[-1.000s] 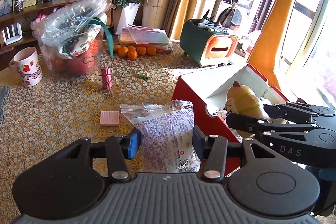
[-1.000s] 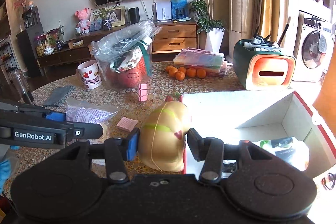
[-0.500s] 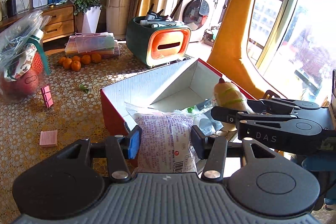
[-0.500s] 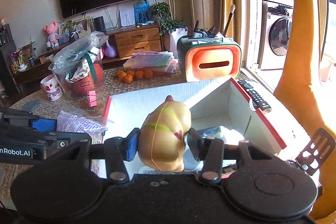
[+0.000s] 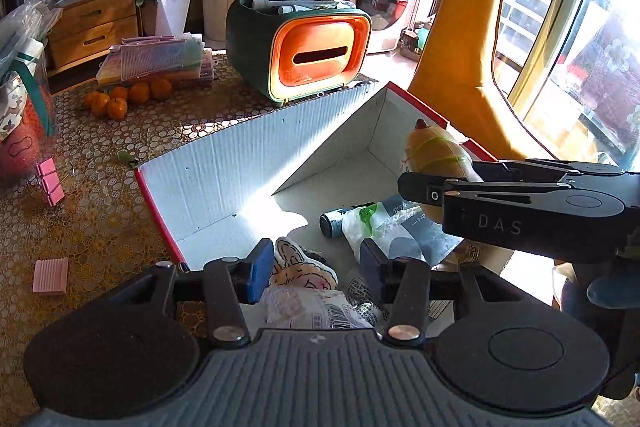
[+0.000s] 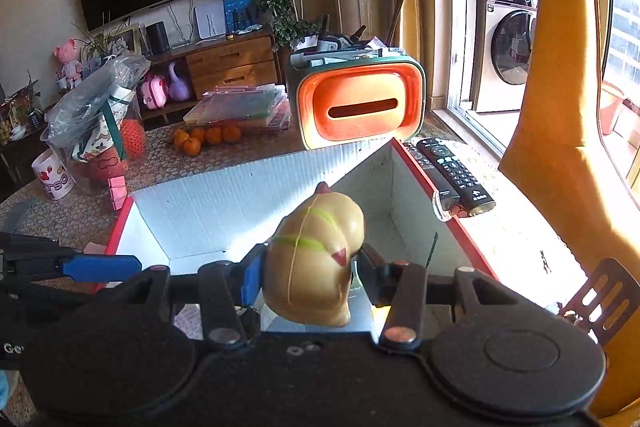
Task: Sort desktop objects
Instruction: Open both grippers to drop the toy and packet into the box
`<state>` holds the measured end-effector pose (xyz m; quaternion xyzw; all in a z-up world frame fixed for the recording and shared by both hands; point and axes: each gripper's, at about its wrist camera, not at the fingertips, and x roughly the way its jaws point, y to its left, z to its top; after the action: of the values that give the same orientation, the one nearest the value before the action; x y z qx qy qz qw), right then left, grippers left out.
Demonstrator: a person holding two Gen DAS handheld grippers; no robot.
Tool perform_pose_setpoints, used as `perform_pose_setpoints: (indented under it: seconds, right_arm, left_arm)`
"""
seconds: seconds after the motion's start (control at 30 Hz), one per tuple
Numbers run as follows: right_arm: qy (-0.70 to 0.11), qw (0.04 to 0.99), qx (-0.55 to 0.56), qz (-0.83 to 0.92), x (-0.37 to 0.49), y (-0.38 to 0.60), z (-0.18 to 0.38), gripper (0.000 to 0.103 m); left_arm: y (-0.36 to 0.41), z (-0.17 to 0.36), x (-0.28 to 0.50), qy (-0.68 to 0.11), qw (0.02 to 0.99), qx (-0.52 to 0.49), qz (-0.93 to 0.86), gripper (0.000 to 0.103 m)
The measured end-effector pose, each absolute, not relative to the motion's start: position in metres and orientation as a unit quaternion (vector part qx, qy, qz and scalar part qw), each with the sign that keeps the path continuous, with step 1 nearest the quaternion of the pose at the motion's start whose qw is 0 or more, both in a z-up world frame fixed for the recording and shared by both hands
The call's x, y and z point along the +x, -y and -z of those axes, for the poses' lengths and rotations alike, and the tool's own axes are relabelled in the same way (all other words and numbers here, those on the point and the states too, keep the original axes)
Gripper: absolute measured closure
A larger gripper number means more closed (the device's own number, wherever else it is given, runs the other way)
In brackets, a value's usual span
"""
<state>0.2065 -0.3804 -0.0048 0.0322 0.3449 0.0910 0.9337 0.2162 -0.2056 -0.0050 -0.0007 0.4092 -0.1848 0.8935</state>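
"das" lettering on right claw (image 5: 404,183) gripping tan toy (image 6: 316,263); left claw (image 5: 316,269) unclear, closing over packet (image 5: 316,311)

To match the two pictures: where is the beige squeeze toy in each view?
Left wrist: beige squeeze toy at right of centre, in the right gripper, over the box.
Right wrist: toy at lower centre, between the pads.
Shared landmark: orange-fronted organizer.
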Motion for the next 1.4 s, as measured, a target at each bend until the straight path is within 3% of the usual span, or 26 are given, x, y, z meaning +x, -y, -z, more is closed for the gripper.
perform_pose_setpoints:
  seconds: [0.63,0.97,1.07,1.4]
  right_arm:
    - [-0.418,0.904,-0.004,-0.088,0.273,0.367,0.037,0.054]
    - [-0.414,0.906,0.017,-0.084,0.269,0.375,0.033,0.046]
    - [-0.409,0.909,0.022,-0.084,0.264,0.377,0.031,0.038]
    - [-0.391,0.915,0.01,-0.099,0.238,0.37,0.011,0.038]
  left_arm:
    - [0.21,0.033,0.224,-0.426,0.884,0.011,0.192,0.056]
    - [0.207,0.029,0.219,-0.417,0.887,0.006,0.198,0.056]
    - [0.206,0.026,0.214,-0.413,0.889,0.009,0.197,0.056]
    - [0.192,0.005,0.193,-0.389,0.902,0.005,0.19,0.054]
